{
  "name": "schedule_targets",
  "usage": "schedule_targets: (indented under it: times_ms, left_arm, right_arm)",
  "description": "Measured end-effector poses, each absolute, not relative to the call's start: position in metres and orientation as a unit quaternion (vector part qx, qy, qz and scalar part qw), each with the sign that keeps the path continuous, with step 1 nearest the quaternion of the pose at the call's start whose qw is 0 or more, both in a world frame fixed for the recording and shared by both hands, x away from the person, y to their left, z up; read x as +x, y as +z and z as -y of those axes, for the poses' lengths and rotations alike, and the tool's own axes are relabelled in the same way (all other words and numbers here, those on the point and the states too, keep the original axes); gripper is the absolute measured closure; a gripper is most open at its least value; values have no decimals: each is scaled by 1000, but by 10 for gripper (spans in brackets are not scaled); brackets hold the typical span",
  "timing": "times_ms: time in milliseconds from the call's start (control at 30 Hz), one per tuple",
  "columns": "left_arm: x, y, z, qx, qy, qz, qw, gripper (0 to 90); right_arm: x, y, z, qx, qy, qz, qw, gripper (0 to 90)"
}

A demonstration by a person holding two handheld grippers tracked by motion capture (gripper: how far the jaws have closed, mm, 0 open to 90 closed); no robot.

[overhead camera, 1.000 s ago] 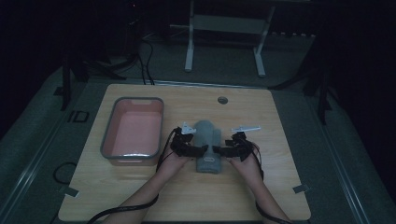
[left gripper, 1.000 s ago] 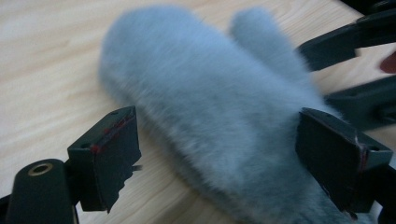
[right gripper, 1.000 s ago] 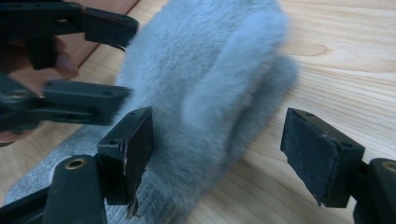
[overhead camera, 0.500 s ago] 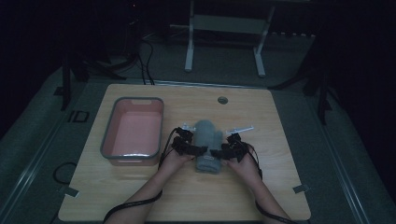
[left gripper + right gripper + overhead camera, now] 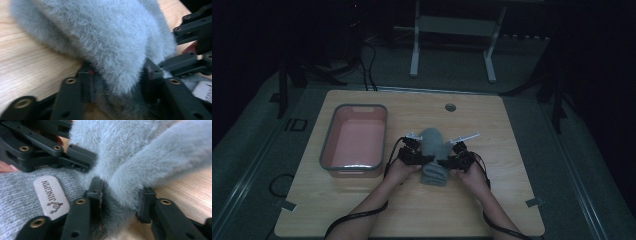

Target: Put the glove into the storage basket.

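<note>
Both grippers' fingers have just been closing and now pinch the grey fuzzy glove (image 5: 432, 156) lying mid-bench (image 5: 512, 200): left gripper (image 5: 419, 159) on one side, right gripper (image 5: 443, 162) opposite.

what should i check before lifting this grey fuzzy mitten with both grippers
1. Left gripper on the mitten: ok. Its jaws have just been closing and the grey fur sits pinched between them.
2. Right gripper on the mitten: ok. Its jaws have also just been closing on a fold of fur.
3. Depth of each bite: cannot tell whether the jaws hold fabric or just fur.
4. The two grippers apart: not ok, they are crowded close at the cuff.
5. Pink bin open and free to the left: ok.
6. Mitten lying flat on the table: ok.
</note>
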State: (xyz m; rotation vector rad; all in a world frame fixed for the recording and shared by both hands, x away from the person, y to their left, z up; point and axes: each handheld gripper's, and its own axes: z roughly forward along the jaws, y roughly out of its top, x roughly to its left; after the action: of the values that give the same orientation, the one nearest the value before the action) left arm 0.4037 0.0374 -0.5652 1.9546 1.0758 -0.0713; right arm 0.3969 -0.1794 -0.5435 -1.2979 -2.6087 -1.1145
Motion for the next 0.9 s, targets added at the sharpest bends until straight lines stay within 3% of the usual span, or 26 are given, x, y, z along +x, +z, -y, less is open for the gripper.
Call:
schedule_targets:
  times_ms: [300,900]
  left_arm:
    - [399,-563,-40,781,-26,-418,463,751]
    - [388,-501,-40,769,-23,-389,507,775]
  right_arm:
    - [395,-540,181,-417,-367,831,12,769]
    - [376,-492,197,-399,-436,807,-11,798]
